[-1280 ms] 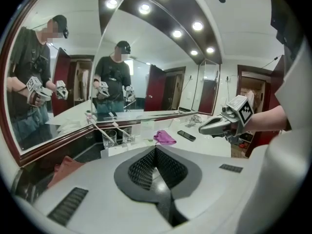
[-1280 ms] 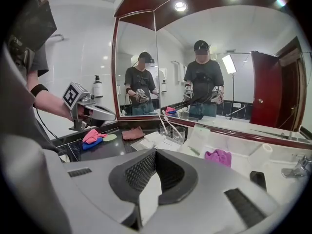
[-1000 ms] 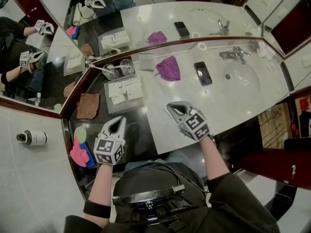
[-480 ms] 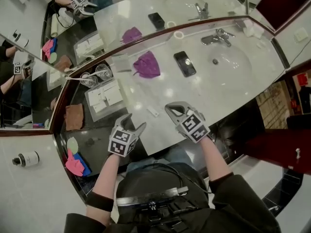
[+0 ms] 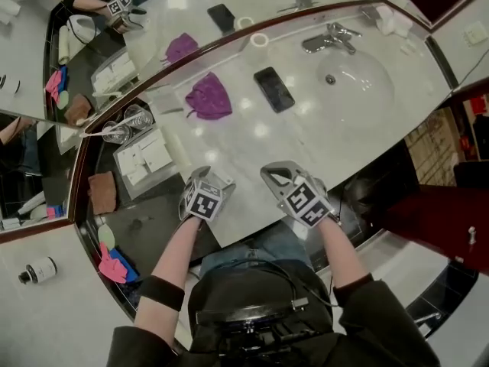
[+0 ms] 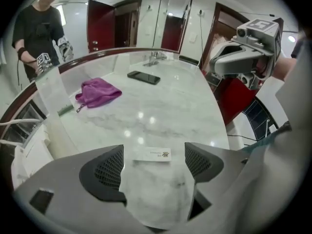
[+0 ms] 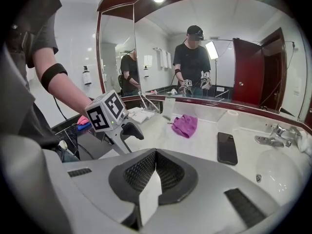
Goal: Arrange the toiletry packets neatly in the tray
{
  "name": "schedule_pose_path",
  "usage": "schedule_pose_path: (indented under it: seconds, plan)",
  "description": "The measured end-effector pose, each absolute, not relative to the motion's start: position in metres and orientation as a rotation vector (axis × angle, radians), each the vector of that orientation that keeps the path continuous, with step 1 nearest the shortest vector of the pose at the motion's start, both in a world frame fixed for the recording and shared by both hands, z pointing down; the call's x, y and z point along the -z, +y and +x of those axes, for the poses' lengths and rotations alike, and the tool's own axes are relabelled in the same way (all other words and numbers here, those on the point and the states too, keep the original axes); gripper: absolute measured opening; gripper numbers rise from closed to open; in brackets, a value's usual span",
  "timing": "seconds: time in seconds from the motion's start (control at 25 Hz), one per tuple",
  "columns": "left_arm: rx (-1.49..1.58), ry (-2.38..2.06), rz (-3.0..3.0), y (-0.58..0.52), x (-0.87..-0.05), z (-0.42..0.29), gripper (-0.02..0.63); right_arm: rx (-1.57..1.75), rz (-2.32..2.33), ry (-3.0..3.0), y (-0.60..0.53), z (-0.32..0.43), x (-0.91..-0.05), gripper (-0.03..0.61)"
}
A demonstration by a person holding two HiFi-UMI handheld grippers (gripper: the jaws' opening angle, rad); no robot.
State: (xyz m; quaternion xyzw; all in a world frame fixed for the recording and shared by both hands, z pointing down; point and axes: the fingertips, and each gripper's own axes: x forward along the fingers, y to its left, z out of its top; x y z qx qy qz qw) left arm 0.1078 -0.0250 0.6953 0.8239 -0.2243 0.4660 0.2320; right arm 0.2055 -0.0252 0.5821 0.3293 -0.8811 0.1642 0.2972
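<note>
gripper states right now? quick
Left hand-held gripper: open, jaws have just been opening; labelled packet lies on the counter between them, not gripped.
Right hand-held gripper: shut on a thin white packet.

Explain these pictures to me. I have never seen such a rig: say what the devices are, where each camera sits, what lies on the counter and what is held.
There is no robot here. A person holds a two-jaw gripper in each hand. The head view looks down from the person's head on the left gripper and right gripper. Each gripper also carries a camera that looks along its own jaws. On the counter are a tray of packets, a purple cloth and a phone, beside a sink. The left jaws have just been opening and stand wide around a loose packet without touching it. The right jaws are shut. I cannot tell whether the white sliver between them is a packet.
</note>
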Motion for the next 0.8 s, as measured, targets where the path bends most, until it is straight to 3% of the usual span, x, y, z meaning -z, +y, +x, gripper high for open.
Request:
schedule_pose_path:
  seconds: [0.52, 0.64, 0.8]
  plan:
    - [-1.427, -0.609, 2.162, -0.024, -0.743, 0.11, 0.39, -0.547, 0.875, -2.321, -0.019, 0.246, -0.612, 0.017]
    - [-1.443, -0.622, 2.173, -0.027, -0.742, 0.109, 0.322, -0.562, 0.886, -2.312, -0.021, 0.254, -0.615, 0.017]
    - [-1.427, -0.632, 2.182, -0.026, -0.738, 0.109, 0.319, -0.575, 0.895, -2.299, -0.023, 0.259, -0.618, 0.017]
